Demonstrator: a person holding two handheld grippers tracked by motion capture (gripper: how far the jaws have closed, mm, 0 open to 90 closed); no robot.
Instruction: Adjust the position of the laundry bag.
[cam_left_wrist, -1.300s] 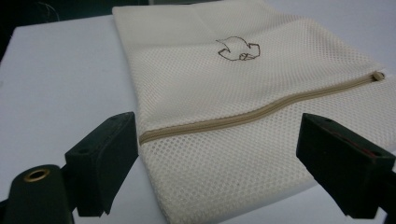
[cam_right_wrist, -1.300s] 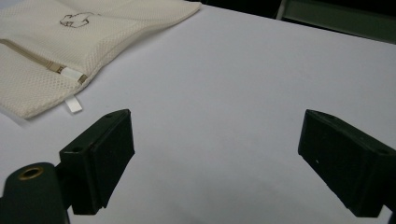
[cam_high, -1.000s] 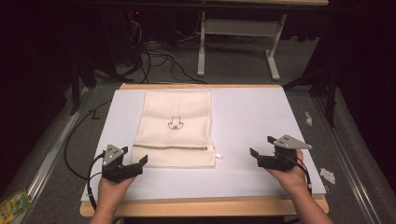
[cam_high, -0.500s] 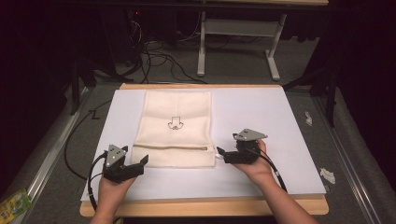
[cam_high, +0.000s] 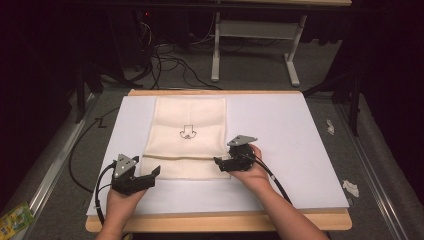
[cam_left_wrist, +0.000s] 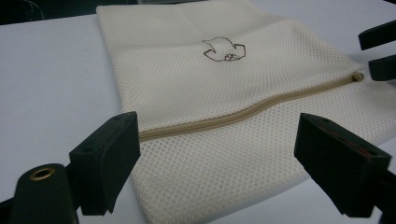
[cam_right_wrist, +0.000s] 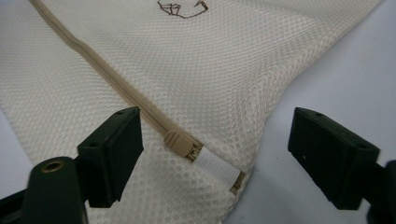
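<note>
A cream mesh bag with a small dark logo lies flat on the white board. A tan zipper runs across it near the front. My left gripper rests at the bag's front left corner, open, with the mesh and the zipper's left end ahead of its jaws. My right gripper is at the bag's right edge. Its jaws have just been closing a little but stand open around the zipper slider and white pull tab, without touching them. Its jaw tips also show in the left gripper view.
The board lies on a wooden table. Cables and a desk frame sit on the floor behind. Crumpled paper scraps lie on the right of the floor. A green packet lies at the bottom left.
My right gripper has moved left across the board, from its right side to the bag's right edge at the zipper end. The left gripper and the bag have not moved.
</note>
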